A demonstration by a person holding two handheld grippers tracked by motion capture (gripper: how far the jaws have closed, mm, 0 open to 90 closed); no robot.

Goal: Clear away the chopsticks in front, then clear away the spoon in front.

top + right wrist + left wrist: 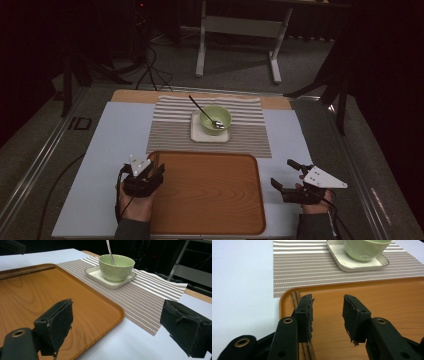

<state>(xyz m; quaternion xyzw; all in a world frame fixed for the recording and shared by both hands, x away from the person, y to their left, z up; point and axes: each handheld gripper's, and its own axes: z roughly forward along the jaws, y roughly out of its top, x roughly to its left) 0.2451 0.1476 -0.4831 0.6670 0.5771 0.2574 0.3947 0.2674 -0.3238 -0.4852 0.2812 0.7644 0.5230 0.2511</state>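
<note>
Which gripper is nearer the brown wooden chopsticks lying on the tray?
Left. The left gripper sits right over the chopsticks at the tray's left edge; the right gripper is off its right side.

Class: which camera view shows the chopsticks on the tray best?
The left gripper view: the chopsticks lie close up by the tray edge, partly behind one jaw. The high view shows a faint sliver; the right gripper view a dark strip at the far rim.

Dim high view with black surroundings beyond the tabletop, brighter gripper views, soft glare on the tray behind the bowl, near jaws slightly soft, faint shadows
</note>
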